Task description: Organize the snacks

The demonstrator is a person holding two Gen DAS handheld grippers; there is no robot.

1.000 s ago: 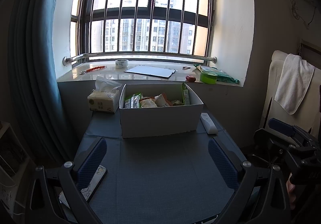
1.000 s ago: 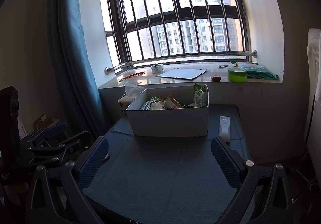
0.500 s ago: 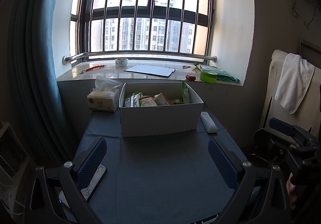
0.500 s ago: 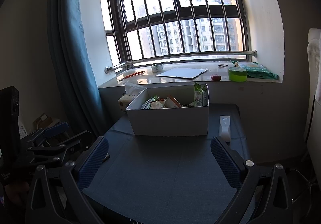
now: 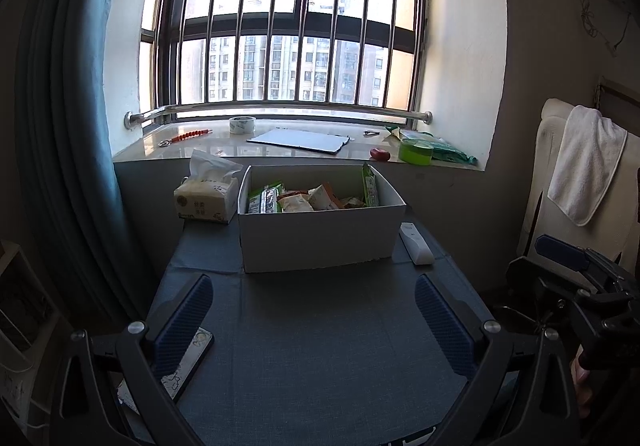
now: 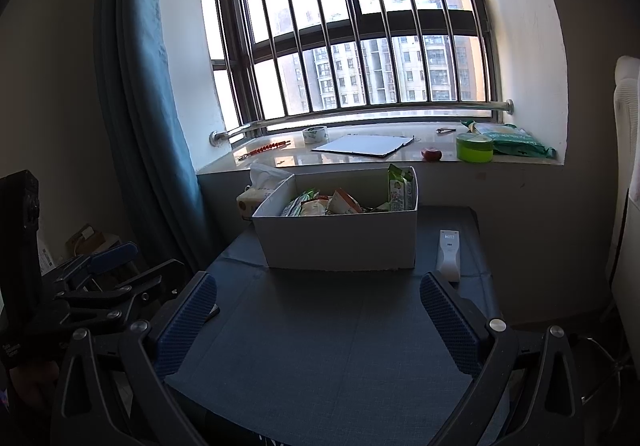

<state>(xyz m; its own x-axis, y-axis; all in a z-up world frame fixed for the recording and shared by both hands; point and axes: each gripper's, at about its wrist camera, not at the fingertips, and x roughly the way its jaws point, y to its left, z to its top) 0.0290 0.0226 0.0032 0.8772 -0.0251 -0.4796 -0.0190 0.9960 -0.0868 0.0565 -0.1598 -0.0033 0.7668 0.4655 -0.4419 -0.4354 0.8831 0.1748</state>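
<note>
The white box [image 5: 320, 234] of snacks [image 5: 312, 198] is set at the table's [image 5: 320, 346] far end, long axis left-right. Both the left gripper [image 5: 312, 322] and right gripper [image 6: 320, 322] are held spread wide, nothing grasped.

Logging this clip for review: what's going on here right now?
Nothing is being handled yet. Both the left gripper and the right gripper are open and empty, held above the near end of the blue-covered table. Further back stands a white cardboard box with snack packets already inside it. A tissue pack sits to the box's left and a white remote control to its right. A phone lies by the left gripper's left finger.
</note>
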